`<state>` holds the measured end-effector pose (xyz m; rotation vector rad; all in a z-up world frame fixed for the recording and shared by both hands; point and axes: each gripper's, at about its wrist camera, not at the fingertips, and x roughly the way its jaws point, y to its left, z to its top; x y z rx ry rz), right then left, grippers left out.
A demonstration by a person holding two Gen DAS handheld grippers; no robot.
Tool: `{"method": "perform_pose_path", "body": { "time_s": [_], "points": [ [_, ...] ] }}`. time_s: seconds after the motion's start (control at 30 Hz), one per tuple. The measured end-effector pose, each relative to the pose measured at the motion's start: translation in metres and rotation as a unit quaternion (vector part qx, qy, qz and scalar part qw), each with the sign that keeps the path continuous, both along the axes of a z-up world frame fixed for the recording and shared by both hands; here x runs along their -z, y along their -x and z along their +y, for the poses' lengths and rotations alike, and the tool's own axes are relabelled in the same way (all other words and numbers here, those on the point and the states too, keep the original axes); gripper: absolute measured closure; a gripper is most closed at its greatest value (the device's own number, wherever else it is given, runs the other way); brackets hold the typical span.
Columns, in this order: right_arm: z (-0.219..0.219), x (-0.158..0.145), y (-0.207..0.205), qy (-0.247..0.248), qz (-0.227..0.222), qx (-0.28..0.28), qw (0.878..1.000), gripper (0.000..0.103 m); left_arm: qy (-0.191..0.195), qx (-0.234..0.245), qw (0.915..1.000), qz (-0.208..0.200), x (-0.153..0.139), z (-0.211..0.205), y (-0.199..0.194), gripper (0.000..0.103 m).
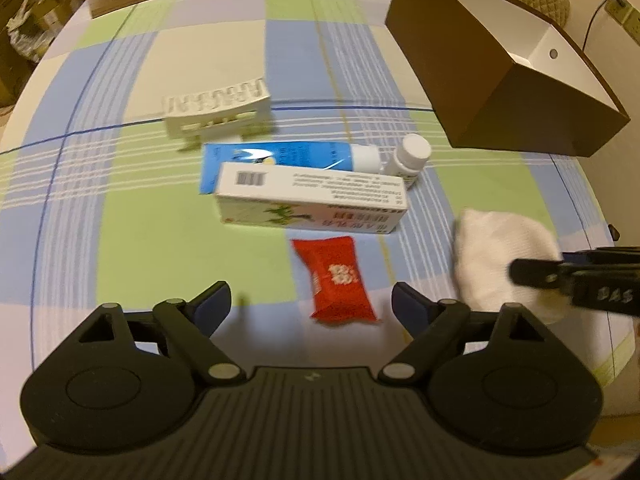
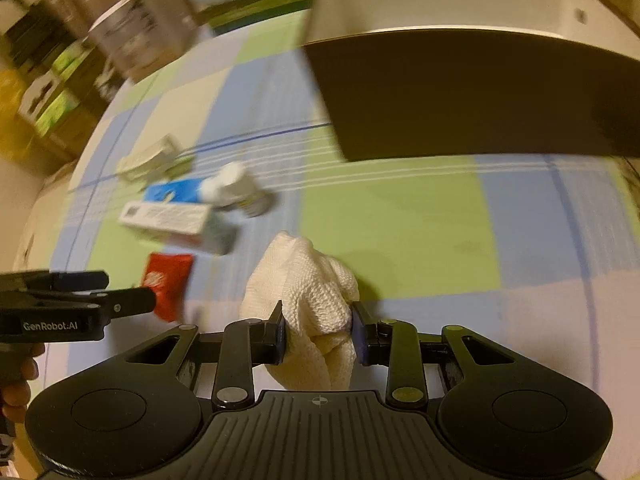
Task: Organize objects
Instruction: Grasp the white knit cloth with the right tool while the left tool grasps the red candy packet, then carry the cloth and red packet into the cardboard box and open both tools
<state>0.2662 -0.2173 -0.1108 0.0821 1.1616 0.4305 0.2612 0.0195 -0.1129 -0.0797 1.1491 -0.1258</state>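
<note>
Counts on checked tablecloth (image 1: 132, 216):
- brown box (image 1: 480, 80), white inside: one
- white slotted rack (image 1: 216, 110): one
- blue tube (image 1: 280, 156) with white cap: one
- small white bottle (image 1: 408, 156): one
- long white carton (image 1: 312, 204) with barcode: one
- red packet (image 1: 340, 280): one
- white cloth (image 2: 308, 288), bunched: one
- grippers: two, left gripper (image 1: 312, 304), right gripper (image 2: 320, 328)
- cartons and boxes beyond table's far edge: several, too blurred for exact count
</note>
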Motion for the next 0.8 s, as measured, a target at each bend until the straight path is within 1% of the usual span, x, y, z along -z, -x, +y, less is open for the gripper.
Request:
{"method": "perform_pose_path", "body": {
  "time_s": [0.07, 0.1, 0.13, 0.17, 0.23, 0.3, 0.33, 0.47, 0.53, 0.63, 0.7, 0.8],
  "points": [
    [-0.014, -0.002, -0.003, 0.000, 0.000, 0.018, 1.000, 0.074, -0.005, 0.007, 1.0000, -0.001, 0.004, -0.007, -0.004, 0.022],
    [-0.022, -0.003, -0.005, 0.000, -0.001, 0.027, 1.000, 0.074, -0.009, 0.010, 0.9999, -0.001, 0.005, -0.010, -0.006, 0.026],
    [-0.028, -0.004, -0.006, 0.000, -0.001, 0.034, 0.999, 0.074, -0.014, 0.014, 0.9998, -0.003, 0.007, -0.013, -0.007, 0.032],
    [-0.034, -0.005, -0.007, 0.000, -0.002, 0.042, 0.999, 0.074, -0.018, 0.018, 0.9997, -0.005, 0.008, -0.017, -0.009, 0.035],
    [-0.046, -0.007, -0.009, -0.002, -0.003, 0.056, 0.998, 0.074, -0.029, 0.024, 0.9993, -0.003, 0.012, -0.022, -0.012, 0.049],
    [-0.055, -0.008, -0.012, -0.004, -0.003, 0.065, 0.998, 0.074, -0.038, 0.027, 0.9989, -0.003, 0.015, -0.025, -0.015, 0.055],
    [-0.059, -0.009, -0.012, -0.005, -0.004, 0.068, 0.998, 0.074, -0.041, 0.028, 0.9988, -0.002, 0.016, -0.027, -0.016, 0.057],
    [-0.071, -0.011, -0.015, -0.005, -0.005, 0.073, 0.997, 0.074, -0.046, 0.032, 0.9984, 0.005, 0.021, -0.031, -0.019, 0.058],
    [-0.075, -0.011, -0.017, -0.006, -0.004, 0.072, 0.997, 0.074, -0.052, 0.033, 0.9981, 0.007, 0.024, -0.034, -0.019, 0.065],
    [-0.079, -0.011, -0.018, -0.007, -0.004, 0.069, 0.998, 0.074, -0.064, 0.028, 0.9976, 0.003, 0.024, -0.037, -0.019, 0.073],
    [-0.082, -0.011, -0.019, -0.007, -0.004, 0.065, 0.998, 0.074, -0.064, 0.026, 0.9976, 0.002, 0.024, -0.037, -0.018, 0.077],
    [-0.086, -0.013, -0.021, -0.010, -0.006, 0.061, 0.998, 0.074, -0.070, 0.020, 0.9973, 0.001, 0.024, -0.039, -0.016, 0.078]
  ]
}}
